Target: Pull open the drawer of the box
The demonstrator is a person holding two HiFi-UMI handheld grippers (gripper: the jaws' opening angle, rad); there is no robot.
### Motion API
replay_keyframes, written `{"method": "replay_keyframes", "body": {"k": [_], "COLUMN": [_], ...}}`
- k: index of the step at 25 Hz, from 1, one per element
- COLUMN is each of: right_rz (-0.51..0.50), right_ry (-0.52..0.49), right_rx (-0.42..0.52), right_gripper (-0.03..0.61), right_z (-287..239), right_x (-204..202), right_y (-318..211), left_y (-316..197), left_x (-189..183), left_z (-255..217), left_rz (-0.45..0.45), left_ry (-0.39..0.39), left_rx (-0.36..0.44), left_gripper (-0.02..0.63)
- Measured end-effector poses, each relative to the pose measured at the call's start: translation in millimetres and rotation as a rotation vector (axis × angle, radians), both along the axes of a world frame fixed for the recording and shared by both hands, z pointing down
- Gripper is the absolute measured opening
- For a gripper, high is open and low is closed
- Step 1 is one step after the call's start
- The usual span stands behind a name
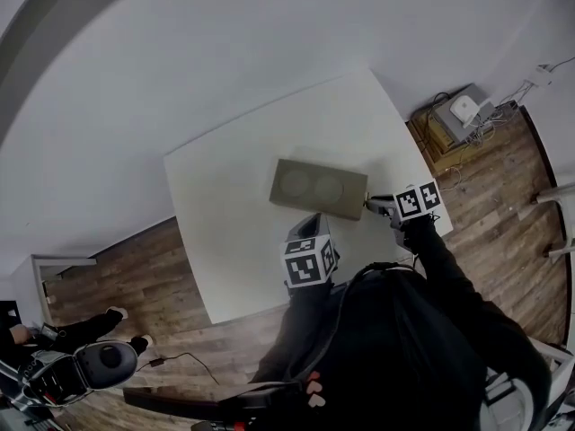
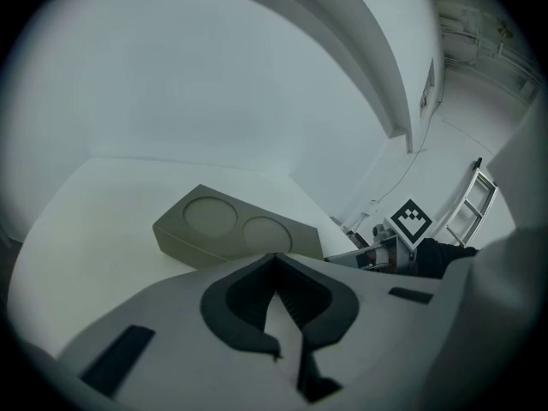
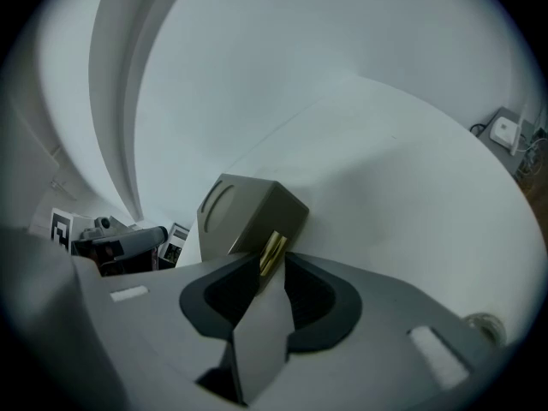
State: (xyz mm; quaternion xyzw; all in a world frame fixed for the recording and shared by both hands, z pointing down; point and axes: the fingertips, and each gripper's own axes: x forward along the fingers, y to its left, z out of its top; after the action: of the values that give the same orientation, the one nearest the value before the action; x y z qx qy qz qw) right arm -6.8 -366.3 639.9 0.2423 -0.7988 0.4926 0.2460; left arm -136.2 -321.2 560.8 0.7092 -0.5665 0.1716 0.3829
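The right gripper pinches the small brass handle on the end face of the grey-green box, which lies towards the right edge of the white bench. I'd say it should draw straight back along the box's length, without twisting. The left gripper, pressed together on nothing beside the box's near side, could steady it: one box, one handle, two grippers.

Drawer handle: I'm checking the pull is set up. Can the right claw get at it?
Likely yes: the right claw sits at one end of the box, jaws closed on the brass handle, nothing between.
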Motion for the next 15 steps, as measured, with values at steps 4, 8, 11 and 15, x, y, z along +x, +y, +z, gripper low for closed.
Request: {"method": "replay_keyframes", "body": {"k": [4,8,11,15], "right_rz": [0.004,0.02,0.02,0.027], "right_ry": [-0.025,-0.057,-0.07,-0.09], "right_rx": [-0.012,-0.064,-0.083,-0.109], "right_gripper": [0.061,0.06,0.058,0.054], "right_z": [2,6,7,8], "right_x": [-9,-10,-11,-11], "right_y": [13,0,-10,-13], "left_y": [13,-8,-22,-27], "left_x": [1,6,11,13], "left_z": [4,9,11,16], "left_rz": [0.013,0.027,0.054,0.071], "left_ry": [-0.005,0.006,0.005,0.016], "left_rx": [-0.008,-0.018,-0.022,-0.031], "left_gripper": [-0.005,-0.005,-0.006,-0.005]}}
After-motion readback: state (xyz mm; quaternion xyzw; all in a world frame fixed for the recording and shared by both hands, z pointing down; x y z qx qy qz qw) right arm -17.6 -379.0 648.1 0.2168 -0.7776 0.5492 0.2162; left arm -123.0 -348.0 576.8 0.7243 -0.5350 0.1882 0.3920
